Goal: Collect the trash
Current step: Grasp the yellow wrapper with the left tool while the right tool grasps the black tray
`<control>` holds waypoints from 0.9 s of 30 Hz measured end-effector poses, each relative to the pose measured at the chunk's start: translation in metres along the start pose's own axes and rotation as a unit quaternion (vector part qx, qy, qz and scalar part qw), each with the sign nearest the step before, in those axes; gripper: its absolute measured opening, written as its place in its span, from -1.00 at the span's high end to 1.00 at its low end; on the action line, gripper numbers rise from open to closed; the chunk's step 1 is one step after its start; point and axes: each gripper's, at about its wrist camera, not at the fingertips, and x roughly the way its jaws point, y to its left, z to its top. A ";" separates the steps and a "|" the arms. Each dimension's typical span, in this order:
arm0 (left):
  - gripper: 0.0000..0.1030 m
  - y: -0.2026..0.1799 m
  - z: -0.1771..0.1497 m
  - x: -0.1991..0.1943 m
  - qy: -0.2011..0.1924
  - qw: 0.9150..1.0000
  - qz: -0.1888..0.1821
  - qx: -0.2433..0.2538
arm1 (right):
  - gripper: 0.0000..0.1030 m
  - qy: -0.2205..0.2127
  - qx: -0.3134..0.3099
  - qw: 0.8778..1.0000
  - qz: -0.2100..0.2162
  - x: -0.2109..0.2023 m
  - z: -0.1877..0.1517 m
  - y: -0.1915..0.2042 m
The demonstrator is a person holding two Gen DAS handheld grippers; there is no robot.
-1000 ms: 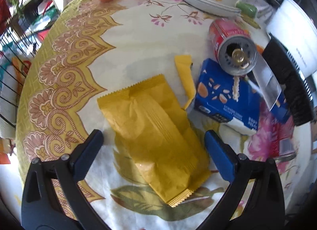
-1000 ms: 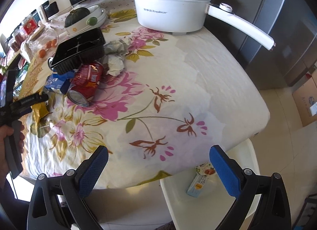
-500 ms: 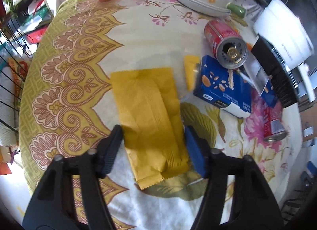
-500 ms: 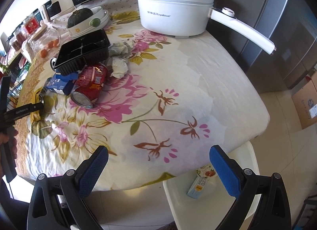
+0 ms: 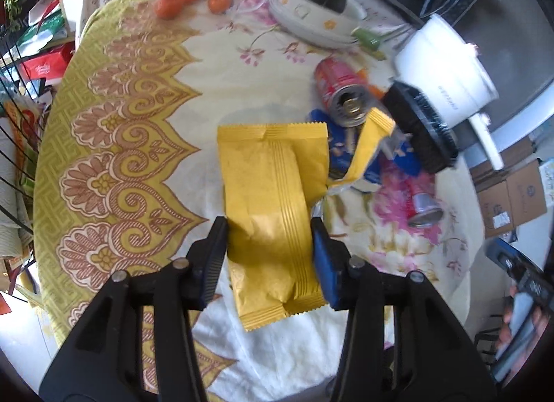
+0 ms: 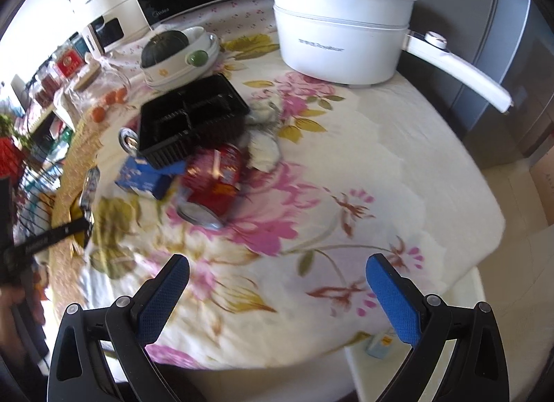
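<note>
Left gripper (image 5: 269,246): fingers have just been closing and now press the two long sides of the yellow wrapper (image 5: 273,201), near its lower end. Wrapper's long axis runs along the fingers, away from the camera; far crimped end points toward the red can (image 5: 341,92), near crimped end hangs below the fingertips. It looks lifted clear of the table (image 5: 145,97), though I cannot be sure from this angle. A torn yellow strip (image 5: 372,140) curls off its right side. Gripper tilts steeply downward over the table.

Right gripper (image 6: 277,284): fingers spread wide, nothing between them, also pitched down, hovering over the near edge of the table. The cloth under it is bare floral print, open room out to the pink flower.

Left of the wrapper: gold-bordered cloth, clear out to the curved table edge. Right and beyond: crowded. Blue carton (image 6: 145,176) lies just behind the wrapper, the red can on its side touching it, open end toward the left camera. A second can (image 6: 211,190) lies nearer the right gripper. Black tray (image 6: 192,118) rests on the carton and cans, tilted. Crumpled tissue (image 6: 265,131) beside the tray. White pot (image 6: 341,31) at the far edge, handle jutting right past the table. Right view is motion-blurred.
</note>
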 end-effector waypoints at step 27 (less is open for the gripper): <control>0.05 0.010 0.010 -0.048 -0.041 0.994 -0.105 -0.010 | -0.90 0.022 0.083 0.995 0.047 0.102 0.099 0.023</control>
